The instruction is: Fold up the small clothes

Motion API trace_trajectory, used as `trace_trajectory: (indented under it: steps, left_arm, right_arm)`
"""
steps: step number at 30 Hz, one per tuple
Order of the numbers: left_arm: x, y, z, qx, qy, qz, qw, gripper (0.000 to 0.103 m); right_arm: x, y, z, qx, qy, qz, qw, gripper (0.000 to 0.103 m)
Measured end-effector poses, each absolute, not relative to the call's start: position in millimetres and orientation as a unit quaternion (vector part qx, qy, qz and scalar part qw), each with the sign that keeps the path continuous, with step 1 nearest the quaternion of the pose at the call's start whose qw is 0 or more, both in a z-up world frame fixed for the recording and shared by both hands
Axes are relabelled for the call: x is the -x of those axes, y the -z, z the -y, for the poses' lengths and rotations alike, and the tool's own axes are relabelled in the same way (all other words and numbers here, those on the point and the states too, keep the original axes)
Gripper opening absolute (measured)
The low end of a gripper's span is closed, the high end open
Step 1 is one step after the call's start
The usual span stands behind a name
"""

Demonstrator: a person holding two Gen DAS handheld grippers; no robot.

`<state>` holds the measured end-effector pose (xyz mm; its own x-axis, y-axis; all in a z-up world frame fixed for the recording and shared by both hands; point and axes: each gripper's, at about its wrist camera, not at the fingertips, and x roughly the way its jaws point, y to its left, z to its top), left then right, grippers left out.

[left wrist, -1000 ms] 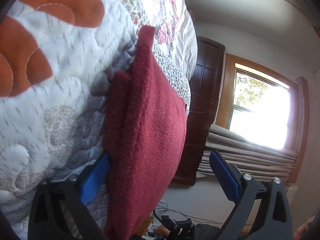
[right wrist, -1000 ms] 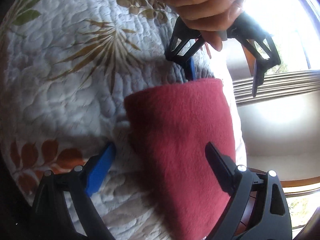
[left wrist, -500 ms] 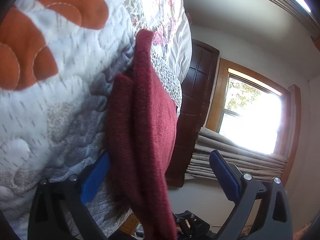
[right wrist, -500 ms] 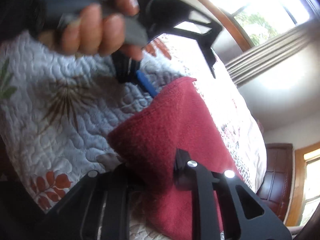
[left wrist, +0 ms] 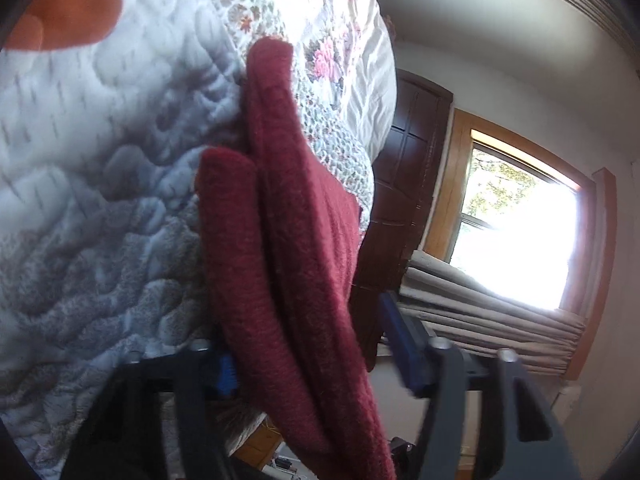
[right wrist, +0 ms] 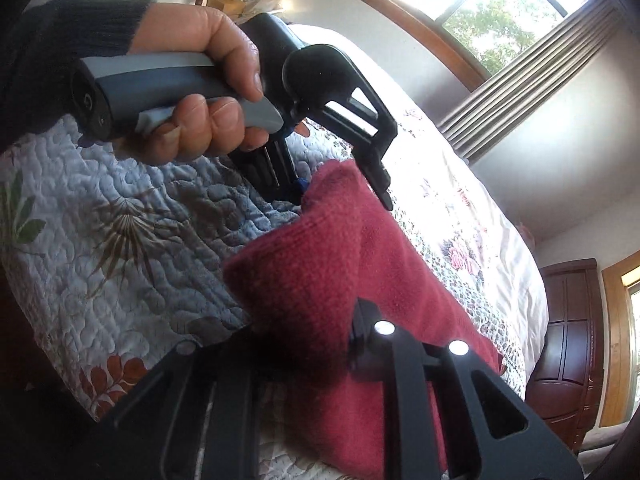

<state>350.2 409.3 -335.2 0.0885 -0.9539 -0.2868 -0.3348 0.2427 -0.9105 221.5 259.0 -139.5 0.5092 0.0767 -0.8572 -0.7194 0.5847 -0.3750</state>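
Left fingers: the left gripper (left wrist: 308,364) has its blue-padded fingers (left wrist: 400,344) on either side of the dark red garment (left wrist: 296,280) at the lower middle of its own view; whether the pads press the cloth or stand just off it cannot be told
Right fingers: the right gripper (right wrist: 304,340) is closed on the near corner of the same garment (right wrist: 332,272) at the lower centre of its view, cloth bunched between the black arms
Far corner: in the right wrist view the left gripper (right wrist: 340,184) meets the garment's far corner at the middle of the frame, one arm under the cloth and one over it, held by a hand (right wrist: 200,92) in a dark sleeve (right wrist: 60,40)
Garment: already doubled in layers, lifted at one edge, the rest lying on the bed
Bed: quilt (left wrist: 100,200) with leaf and flower print fills the left of both views
Room: window (left wrist: 516,232) and dark wooden door (left wrist: 404,184) at the right of the left wrist view
Step in hand, judged: carrying the held edge over for another fold
Doing it well: keep both corners level and taut, move them together, lay edge on edge, release only when flat
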Motion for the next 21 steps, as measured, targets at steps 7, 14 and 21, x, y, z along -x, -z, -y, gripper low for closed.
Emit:
trace_trajectory:
  steps: [7,14,21]
  left_arm:
    - [-349.0,311.5,-409.5,0.501,0.299,-0.602,0.545,0.019]
    - [-363.0,251.3,-389.5,0.455,0.307,-0.600,0.582,0.019]
    - [-375.8,193.7,-355.9,0.405,0.311,-0.604,0.612,0.019]
  right_arm:
    - [-221.6,132.3,-250.9,0.364,-0.255,-0.419,0.791,0.016]
    - [-222.8,105.1,-229.7,0.323,-0.239,-0.403,0.822,0.016]
    - [-230.9,73.8,-193.7,0.259,-0.222,-0.400,0.851,0.016]
